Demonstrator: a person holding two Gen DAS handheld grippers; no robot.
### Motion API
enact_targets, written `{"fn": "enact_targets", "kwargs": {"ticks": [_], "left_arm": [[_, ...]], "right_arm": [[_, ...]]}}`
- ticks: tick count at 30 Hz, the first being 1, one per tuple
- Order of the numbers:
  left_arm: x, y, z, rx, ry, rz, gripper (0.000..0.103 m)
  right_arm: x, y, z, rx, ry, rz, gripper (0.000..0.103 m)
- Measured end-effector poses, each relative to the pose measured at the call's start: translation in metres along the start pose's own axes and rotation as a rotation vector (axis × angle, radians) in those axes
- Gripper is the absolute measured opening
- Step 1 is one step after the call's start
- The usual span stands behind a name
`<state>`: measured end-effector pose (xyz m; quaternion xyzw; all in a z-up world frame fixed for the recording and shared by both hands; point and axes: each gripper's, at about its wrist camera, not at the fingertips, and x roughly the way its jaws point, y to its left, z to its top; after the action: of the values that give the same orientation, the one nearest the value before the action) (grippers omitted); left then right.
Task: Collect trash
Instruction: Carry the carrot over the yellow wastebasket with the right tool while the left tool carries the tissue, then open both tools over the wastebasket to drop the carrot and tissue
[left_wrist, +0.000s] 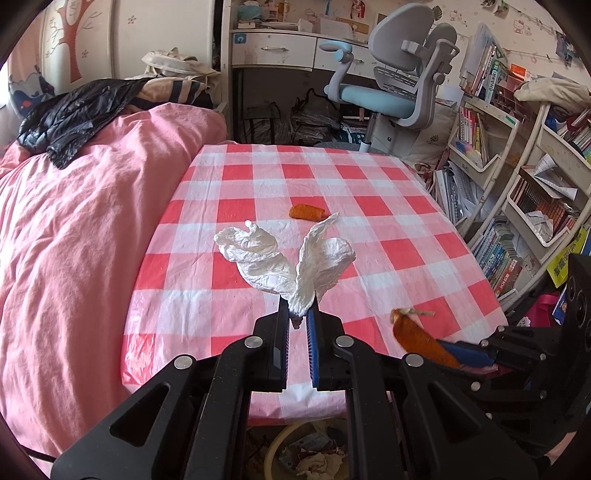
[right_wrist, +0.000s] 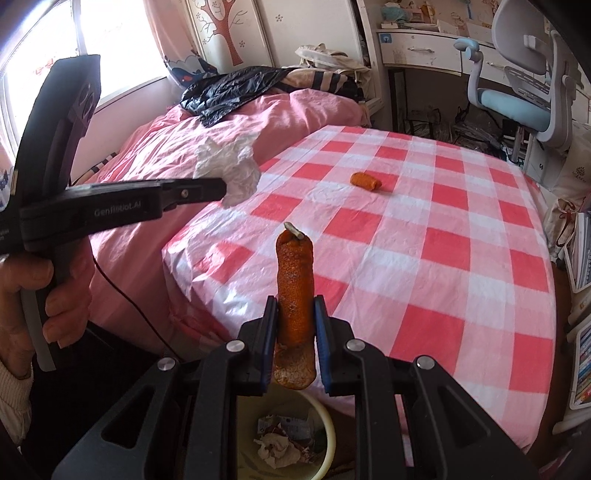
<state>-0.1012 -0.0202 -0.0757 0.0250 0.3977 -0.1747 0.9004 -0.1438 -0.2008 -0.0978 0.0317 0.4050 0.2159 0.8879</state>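
Observation:
My left gripper (left_wrist: 297, 314) is shut on a crumpled white tissue (left_wrist: 288, 258) and holds it above the near edge of the checked table (left_wrist: 332, 177). The tissue also shows in the right wrist view (right_wrist: 232, 166) at the left gripper's tip. My right gripper (right_wrist: 295, 310) is shut on a long orange peel strip (right_wrist: 295, 280) with a stem end up; the strip also shows in the left wrist view (left_wrist: 417, 336). A small orange peel piece (left_wrist: 304, 212) lies on the table's middle (right_wrist: 365, 181). A pale waste bin (right_wrist: 325, 417) with trash inside stands on the floor below both grippers (left_wrist: 273, 443).
A bed with a pink cover (left_wrist: 74, 240) runs along the table's left side, with a black jacket (left_wrist: 74, 114) on it. A grey and blue desk chair (left_wrist: 399, 81) and a desk stand behind the table. Bookshelves (left_wrist: 517, 192) line the right.

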Motion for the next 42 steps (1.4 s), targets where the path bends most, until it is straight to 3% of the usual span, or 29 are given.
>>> {"fn": "enact_targets", "kwargs": {"ticks": [11, 34, 42], "left_arm": [[-0.011, -0.002, -0.029, -0.006, 0.022, -0.002, 0.008], [-0.018, -0.001, -0.054, -0.007, 0.056, -0.003, 0.008], [-0.015, -0.006, -0.064, 0.008, 0.086, -0.002, 0.008]], "right_arm": [[0.007, 0.026, -0.031, -0.038, 0.076, 0.017, 0.02], [0.02, 0.046, -0.075, -0.048, 0.206, 0.03, 0.022], [0.014, 0.035, -0.075, -0.003, 0.185, -0.001, 0.028]]}}
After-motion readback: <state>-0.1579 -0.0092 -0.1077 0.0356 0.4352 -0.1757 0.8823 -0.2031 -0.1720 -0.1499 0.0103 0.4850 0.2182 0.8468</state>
